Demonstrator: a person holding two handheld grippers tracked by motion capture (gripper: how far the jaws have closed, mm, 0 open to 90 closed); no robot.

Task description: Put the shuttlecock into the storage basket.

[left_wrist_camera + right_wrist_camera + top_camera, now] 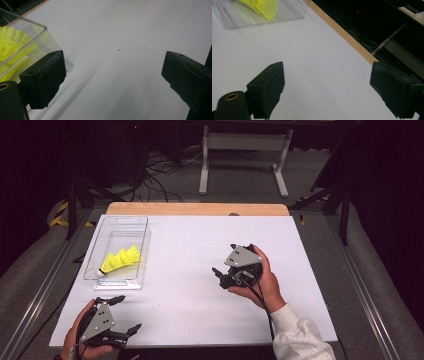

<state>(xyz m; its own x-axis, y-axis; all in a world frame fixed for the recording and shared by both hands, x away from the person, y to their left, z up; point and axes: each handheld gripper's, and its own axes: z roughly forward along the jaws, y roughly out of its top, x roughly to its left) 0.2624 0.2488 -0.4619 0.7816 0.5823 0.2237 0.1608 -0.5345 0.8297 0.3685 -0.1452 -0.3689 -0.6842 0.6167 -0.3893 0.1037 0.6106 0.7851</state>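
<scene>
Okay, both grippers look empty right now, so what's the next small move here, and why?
Probably ease the left gripper forward toward the clear box holding the yellow shuttlecocks. Its jaws stand open and empty, and it sits just short of the box, nearer than the right gripper.

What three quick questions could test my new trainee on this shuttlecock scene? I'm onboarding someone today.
1. True or false: the yellow shuttlecocks lie inside the clear plastic box.
2. Which gripper is nearer the box: A) left gripper B) right gripper?
3. Fill in: both grippers' jaws stand ____, holding nothing.

Key
1. True: they lie together in the box, cork ends toward the person.
2. A: it sits just below the box at the white table near edge; the right one is mid-table.
3. Open.
</scene>
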